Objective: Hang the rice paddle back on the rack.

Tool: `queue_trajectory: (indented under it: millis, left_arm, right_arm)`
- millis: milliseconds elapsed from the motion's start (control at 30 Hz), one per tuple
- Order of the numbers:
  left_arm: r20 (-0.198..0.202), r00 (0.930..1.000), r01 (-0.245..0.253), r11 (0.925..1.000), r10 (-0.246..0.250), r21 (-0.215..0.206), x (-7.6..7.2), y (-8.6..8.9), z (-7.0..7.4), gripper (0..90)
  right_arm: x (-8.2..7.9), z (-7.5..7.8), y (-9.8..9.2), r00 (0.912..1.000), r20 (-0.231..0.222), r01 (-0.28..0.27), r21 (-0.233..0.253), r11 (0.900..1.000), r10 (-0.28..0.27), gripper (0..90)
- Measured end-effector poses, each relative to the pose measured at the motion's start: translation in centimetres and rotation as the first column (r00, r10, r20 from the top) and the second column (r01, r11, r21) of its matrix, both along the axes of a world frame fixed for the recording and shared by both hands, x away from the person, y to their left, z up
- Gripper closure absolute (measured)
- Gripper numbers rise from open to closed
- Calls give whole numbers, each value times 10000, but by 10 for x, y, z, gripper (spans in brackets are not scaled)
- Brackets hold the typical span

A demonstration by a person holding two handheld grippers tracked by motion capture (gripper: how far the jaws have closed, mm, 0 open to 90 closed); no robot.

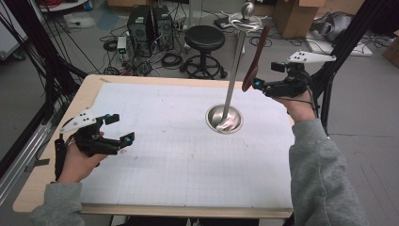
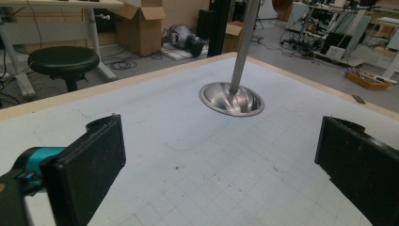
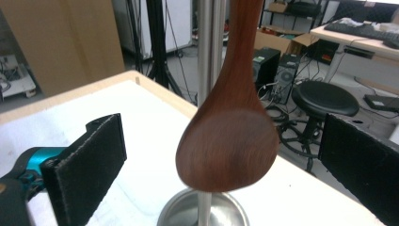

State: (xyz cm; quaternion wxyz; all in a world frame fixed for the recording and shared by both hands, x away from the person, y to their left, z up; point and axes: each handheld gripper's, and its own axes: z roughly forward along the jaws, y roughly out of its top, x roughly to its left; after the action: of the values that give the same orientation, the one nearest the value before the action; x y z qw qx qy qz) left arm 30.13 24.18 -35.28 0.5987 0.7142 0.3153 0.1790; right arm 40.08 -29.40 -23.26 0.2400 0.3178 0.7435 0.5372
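A steel stand rises from its round base at the middle right of the white gridded mat, with a thin pole and curved hook arms at the top. A dark wooden spoon hangs tilted beside the pole, handle up near the hooks, bowl down. My right gripper is raised and open, one jaw on each side of the spoon bowl, neither touching it. Low over the mat's left side, my left gripper is open with nothing in it, facing the stand's base.
The table's wooden border frames the mat. On the floor beyond stand a black stool, two computer towers, cables and cardboard boxes. Black tripod legs stand close to the right gripper.
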Motion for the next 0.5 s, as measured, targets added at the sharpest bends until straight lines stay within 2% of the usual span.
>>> queue_trajectory:
  millis: [133, 233, 333, 400, 500]
  left_arm:
    - [-93, 10000, 12, 10000, -12, 15, 0, -2, -3, 27]
    - [-73, 10000, 38, 10000, -38, 7, 0, -4, -2, 27]
    - [-39, 9999, 98, 10000, -98, 14, 2, -5, -1, 27]
    - [-70, 9999, 103, 9999, -103, -21, 3, -6, -2, 27]
    - [-166, 9997, 172, 9998, -173, -52, 5, -10, -6, 27]
  right_arm:
    - [-6, -10, -3, 10000, -35, -44, 220, 9997, 45, 2]
    - [-10, -17, -6, 9999, -155, -10, 112, 9999, 12, 2]
    - [-15, -24, -11, 9999, -167, 20, 207, 9998, -16, 2]
    - [-19, -30, -14, 9996, -236, 132, 431, 9990, -122, 2]
    - [-23, -38, -19, 9994, -247, 255, 425, 9988, -245, 2]
